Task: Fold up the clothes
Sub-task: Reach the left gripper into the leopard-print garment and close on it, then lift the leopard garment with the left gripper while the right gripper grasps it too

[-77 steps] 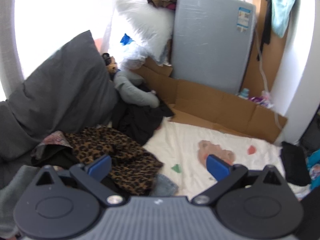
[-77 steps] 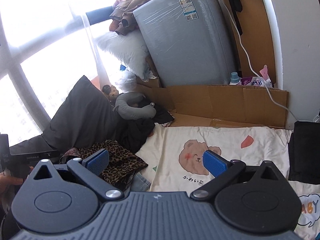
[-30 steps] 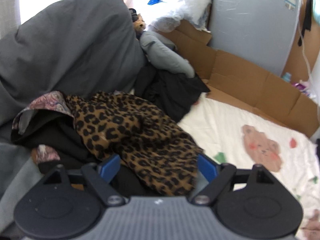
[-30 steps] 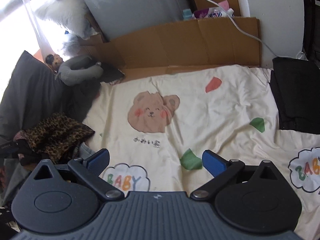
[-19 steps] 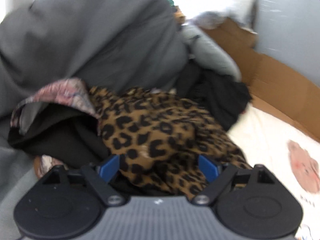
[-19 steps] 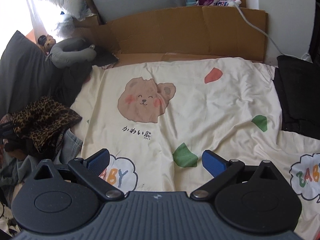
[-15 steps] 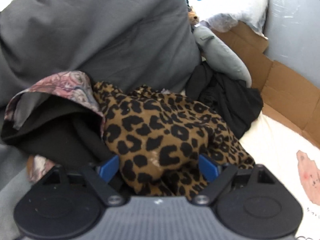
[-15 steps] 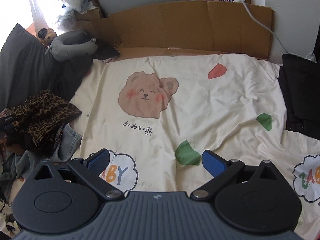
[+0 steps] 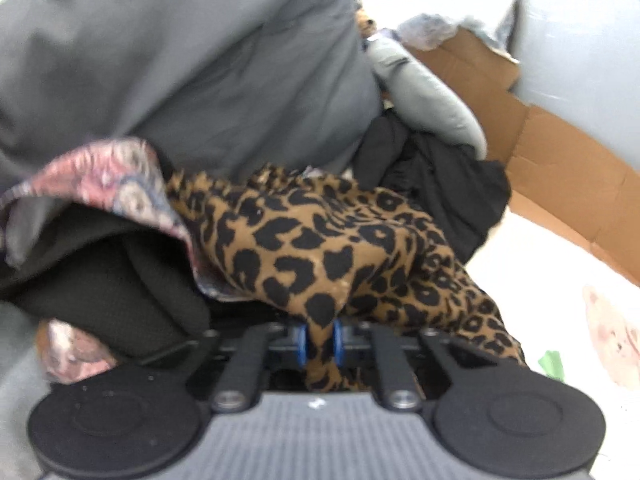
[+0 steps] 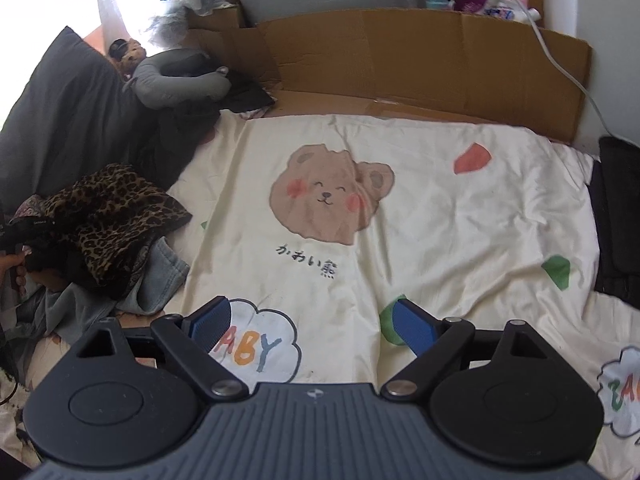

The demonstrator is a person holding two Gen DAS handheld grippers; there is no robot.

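Cream bedsheet with the bear print fills the centre and right of the right wrist view, flat and mostly bare. That is the open room for laying a garment out. Cardboard wall bounds it along the upper frame, a folded black item at the right edge.

Dark grey pillow takes the upper left of the left wrist view. Below it sits the clothes pile: leopard-print garment on top, mid-frame, draped over a black garment and a pink patterned cloth; more black clothing and a grey neck pillow lie behind. In the right wrist view the same pile sits at the left edge, with denim poking out under it.

Left gripper at lower centre: jaws closing, blue pads pinching a fold of the leopard fabric between them. Right gripper hangs over the "BABY" cloud print, lower centre; its jaws are apart and narrowing slightly, nothing between them.

Risks, as a judgement: the pinch takes only a bunched fold, so it may slip when pulled. The garment overlaps the patterned cloth and black garment, so lifting could drag those along or topple the pile. Left side is crowded against the pillow; clear travel is rightward onto the sheet.
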